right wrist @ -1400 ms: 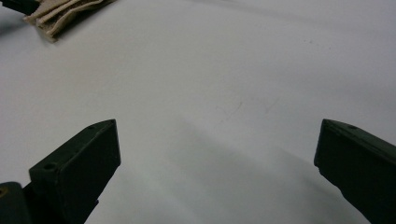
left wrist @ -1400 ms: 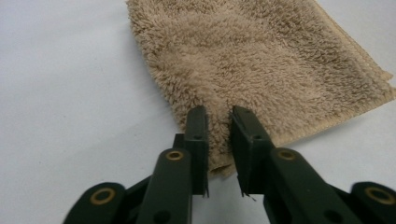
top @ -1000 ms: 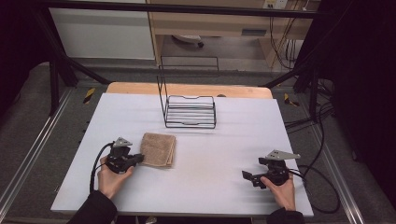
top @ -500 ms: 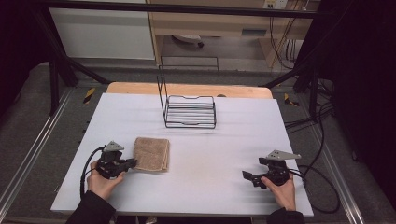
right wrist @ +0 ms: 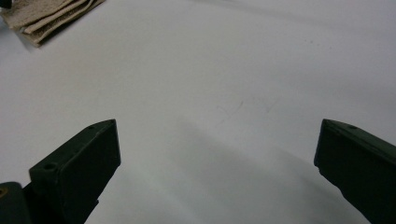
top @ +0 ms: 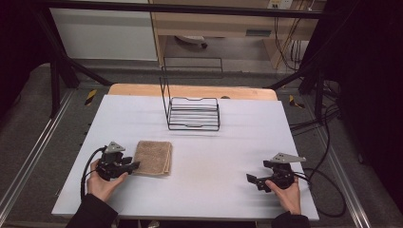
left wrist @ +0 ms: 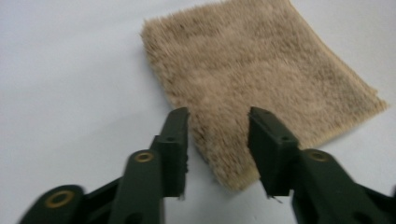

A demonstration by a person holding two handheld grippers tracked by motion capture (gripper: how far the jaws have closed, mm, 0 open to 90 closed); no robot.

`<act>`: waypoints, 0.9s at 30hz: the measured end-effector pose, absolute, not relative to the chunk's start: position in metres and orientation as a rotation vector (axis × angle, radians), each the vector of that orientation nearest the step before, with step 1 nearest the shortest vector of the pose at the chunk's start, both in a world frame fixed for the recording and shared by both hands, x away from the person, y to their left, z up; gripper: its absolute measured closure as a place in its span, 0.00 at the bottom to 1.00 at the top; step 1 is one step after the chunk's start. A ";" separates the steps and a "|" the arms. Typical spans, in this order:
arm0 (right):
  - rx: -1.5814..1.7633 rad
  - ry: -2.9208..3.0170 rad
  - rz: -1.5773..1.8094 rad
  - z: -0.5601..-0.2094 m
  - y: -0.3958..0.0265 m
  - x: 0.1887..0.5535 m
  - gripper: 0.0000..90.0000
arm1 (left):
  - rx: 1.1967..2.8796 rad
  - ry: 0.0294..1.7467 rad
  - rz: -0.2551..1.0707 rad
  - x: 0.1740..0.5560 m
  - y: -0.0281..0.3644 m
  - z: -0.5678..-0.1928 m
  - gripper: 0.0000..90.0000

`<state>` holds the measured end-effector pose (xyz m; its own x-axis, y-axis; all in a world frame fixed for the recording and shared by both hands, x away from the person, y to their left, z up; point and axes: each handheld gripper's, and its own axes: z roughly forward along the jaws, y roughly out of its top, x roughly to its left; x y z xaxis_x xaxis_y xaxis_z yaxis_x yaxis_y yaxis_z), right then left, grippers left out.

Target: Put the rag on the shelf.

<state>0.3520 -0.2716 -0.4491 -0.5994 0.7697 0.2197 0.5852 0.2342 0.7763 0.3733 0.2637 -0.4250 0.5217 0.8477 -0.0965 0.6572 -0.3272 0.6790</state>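
Folded towel lying flat on worktop, well in front of wire rack. Left hand-held gripper just opening, jaws straddling towel's near edge, pads not pressing: release step. Right hand-held gripper resting wide apart, holding nothing. Next move likely calling for left withdrawal.

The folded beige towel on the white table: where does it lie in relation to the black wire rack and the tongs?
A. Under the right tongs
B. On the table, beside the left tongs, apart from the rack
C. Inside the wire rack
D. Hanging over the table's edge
B: in the high view the folded towel lies flat on the table at the tips of the left tongs, well short of the wire rack.
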 end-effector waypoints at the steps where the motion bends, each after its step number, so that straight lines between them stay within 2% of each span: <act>1: 1.283 2.295 1.297 -0.449 -0.272 0.352 0.01 | 2.082 1.224 0.369 0.376 0.264 -0.423 0.59; 4: 1.289 2.295 1.296 -0.449 -0.271 0.352 0.01 | 2.071 1.226 0.381 0.383 0.265 -0.419 0.49; 7: 1.289 2.295 1.296 -0.449 -0.271 0.352 0.01 | 2.053 1.228 0.376 0.391 0.265 -0.417 0.44; 12: 1.285 2.296 1.291 -0.450 -0.271 0.352 0.01 | 2.033 1.247 0.379 0.408 0.266 -0.414 0.31; 17: 1.289 2.294 1.293 -0.449 -0.271 0.352 0.01 | 2.022 1.277 0.402 0.425 0.263 -0.415 0.27; 20: 1.285 2.297 1.289 -0.450 -0.271 0.352 0.01 | 2.018 1.291 0.408 0.433 0.262 -0.416 0.30; 27: 1.280 2.298 1.285 -0.450 -0.271 0.353 0.01 | 2.030 1.311 0.405 0.445 0.262 -0.429 0.51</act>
